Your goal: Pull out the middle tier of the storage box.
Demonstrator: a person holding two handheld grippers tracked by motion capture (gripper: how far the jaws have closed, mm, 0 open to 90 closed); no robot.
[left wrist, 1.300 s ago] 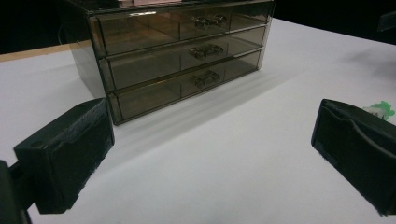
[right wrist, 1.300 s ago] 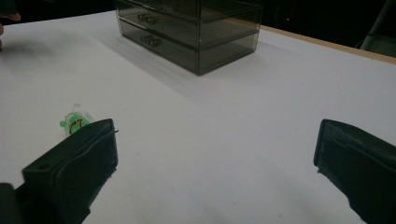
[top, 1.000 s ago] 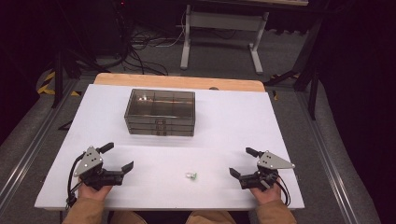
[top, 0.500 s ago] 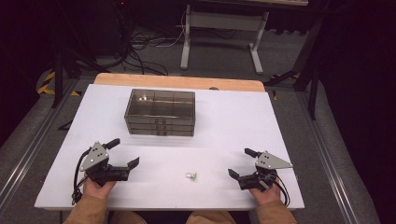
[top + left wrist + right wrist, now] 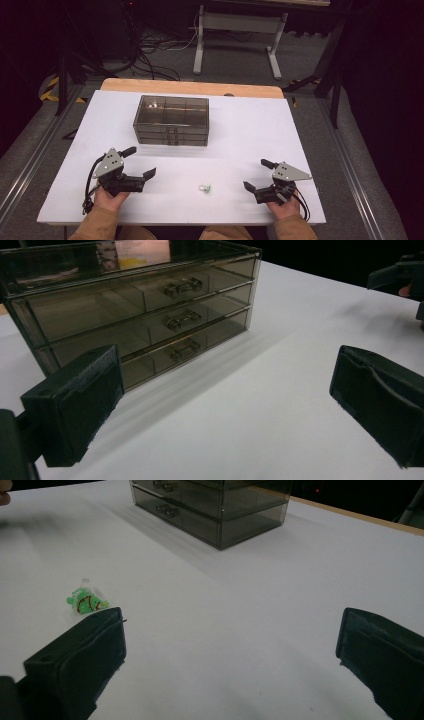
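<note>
A smoky see-through box of three drawers [image 5: 171, 120] stands at the middle back of the white table [image 5: 300, 140]; its drawers look shut in the left gripper view [image 5: 135, 315]. A small green wrapped candy [image 5: 204, 188] lies near the front edge, between the two hands. My left gripper [image 5: 140, 161] is open and empty, pointing toward the box, with its jaws wide apart [image 5: 227, 410]. My right gripper [image 5: 255, 174] is open and empty too, to the right of the candy [image 5: 87, 601], which lies just beyond the left-hand jaw in the right gripper view.
A wooden strip [image 5: 190, 87] edges the table's far side. Beyond it are a dark floor, cables [image 5: 150, 55] and a grey stand [image 5: 235, 30]. Metal rails [image 5: 30, 165] run along both sides of the table.
My left gripper has moved slightly right and forward, toward the drawer box. The right gripper has hardly shifted. The candy lies where it was.
</note>
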